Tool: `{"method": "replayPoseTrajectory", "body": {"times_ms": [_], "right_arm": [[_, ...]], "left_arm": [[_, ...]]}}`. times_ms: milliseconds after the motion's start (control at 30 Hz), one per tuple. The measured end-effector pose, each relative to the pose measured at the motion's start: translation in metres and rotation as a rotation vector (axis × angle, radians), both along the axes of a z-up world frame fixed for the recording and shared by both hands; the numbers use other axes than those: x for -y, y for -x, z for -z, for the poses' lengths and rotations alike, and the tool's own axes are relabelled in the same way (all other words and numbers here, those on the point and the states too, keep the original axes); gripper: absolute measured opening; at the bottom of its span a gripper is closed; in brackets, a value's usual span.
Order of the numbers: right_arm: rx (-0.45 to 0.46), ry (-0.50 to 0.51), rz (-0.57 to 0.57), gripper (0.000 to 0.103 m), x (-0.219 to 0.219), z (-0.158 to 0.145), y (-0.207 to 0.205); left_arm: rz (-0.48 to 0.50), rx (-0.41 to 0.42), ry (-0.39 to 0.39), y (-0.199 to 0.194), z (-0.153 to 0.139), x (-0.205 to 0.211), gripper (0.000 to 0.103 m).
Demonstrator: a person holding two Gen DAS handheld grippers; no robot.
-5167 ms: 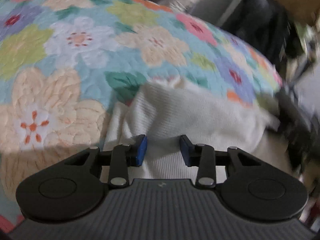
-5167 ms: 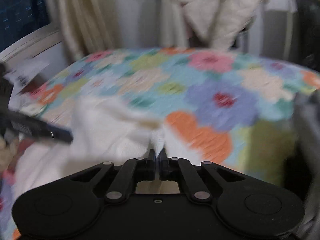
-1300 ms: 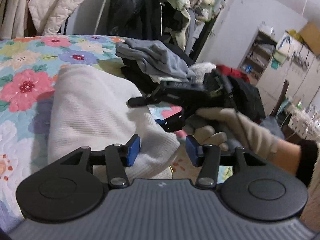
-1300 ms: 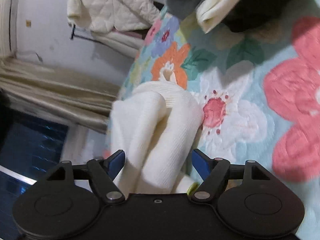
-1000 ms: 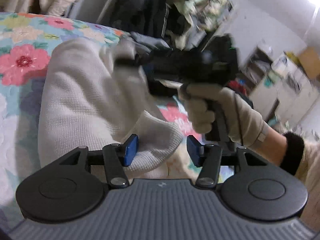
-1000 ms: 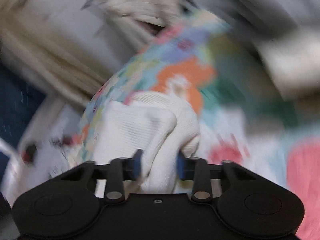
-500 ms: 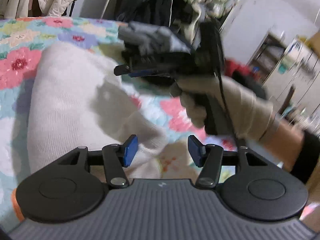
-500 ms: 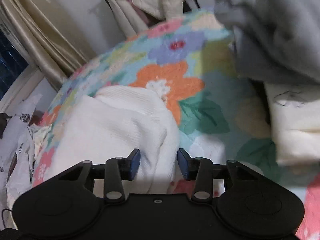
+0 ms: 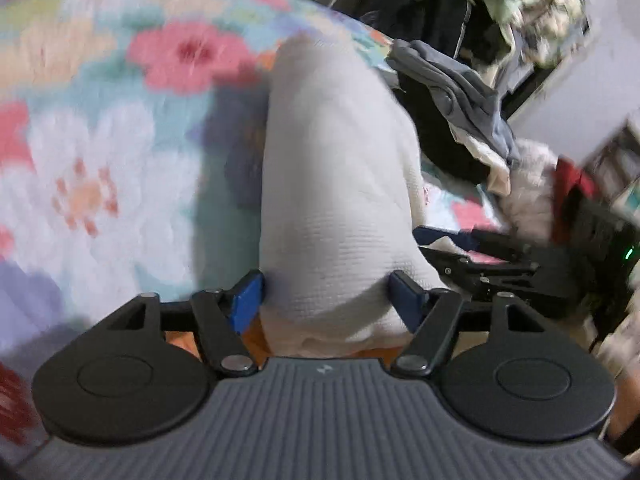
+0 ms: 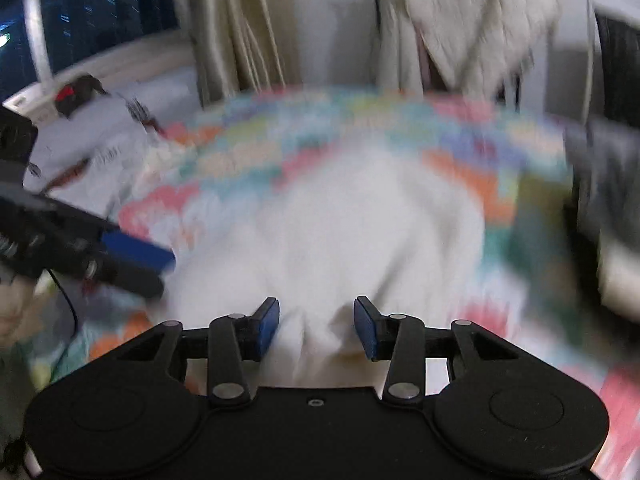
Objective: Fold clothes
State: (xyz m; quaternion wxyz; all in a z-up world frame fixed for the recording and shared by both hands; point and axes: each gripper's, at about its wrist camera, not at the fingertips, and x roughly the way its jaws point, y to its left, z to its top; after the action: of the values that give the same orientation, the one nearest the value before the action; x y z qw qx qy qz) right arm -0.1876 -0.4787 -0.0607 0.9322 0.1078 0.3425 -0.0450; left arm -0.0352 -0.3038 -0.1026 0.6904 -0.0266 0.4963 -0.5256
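Observation:
A white knit garment lies folded into a long thick band on the flowered quilt. My left gripper straddles its near end. Its jaws are opening, and the blue pads stand at the cloth's two sides without squeezing it. To the right, low beside the band, my right gripper shows. The right wrist view is blurred. There the garment spreads ahead, and my right gripper is open with a loose fold between its pads. My left gripper enters from the left.
A heap of grey and dark clothes lies on the bed beyond the garment, with something red to its right. Cream curtains, a dark window and a hanging quilted jacket stand behind the bed. Grey cloth sits at the right.
My left gripper has come down onto the garment's end and its jaws have widened around it. The right gripper released its squeeze on the cloth, rolled level and dropped low beside the band.

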Motion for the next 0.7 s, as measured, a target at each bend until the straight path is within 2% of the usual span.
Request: {"method": "replayPoseTrajectory", "body": {"times_ms": [67,133,300,400,500,567,633,700], "right_arm": [[0.028,-0.077,0.042,0.044,0.01,0.017,0.011],[0.059,-0.14,0.069,0.044,0.019,0.027,0.015],[0.073,-0.137,0.079,0.046,0.019,0.028,0.021],[0.088,-0.146,0.097,0.049,0.013,0.037,0.035],[0.099,-0.19,0.125,0.05,0.019,0.041,0.049],[0.1,-0.158,0.122,0.051,0.016,0.03,0.054],[0.103,-0.11,0.108,0.051,0.011,0.014,0.058],[0.129,-0.051,0.078,0.054,0.009,-0.015,0.066]], "left_arm": [[-0.025,-0.073,0.007,-0.008,0.01,-0.001,0.078],[-0.025,-0.066,0.0,-0.007,0.008,-0.001,0.079],[-0.027,0.09,-0.01,0.004,-0.03,-0.007,0.074],[-0.098,0.169,0.103,0.004,-0.063,-0.022,0.073],[-0.25,0.28,0.188,0.006,-0.1,-0.033,0.076],[-0.308,0.298,0.224,0.006,-0.121,-0.034,0.078],[-0.266,0.291,0.215,0.006,-0.137,-0.029,0.078],[-0.27,0.307,0.179,0.012,-0.146,-0.027,0.078]]}}
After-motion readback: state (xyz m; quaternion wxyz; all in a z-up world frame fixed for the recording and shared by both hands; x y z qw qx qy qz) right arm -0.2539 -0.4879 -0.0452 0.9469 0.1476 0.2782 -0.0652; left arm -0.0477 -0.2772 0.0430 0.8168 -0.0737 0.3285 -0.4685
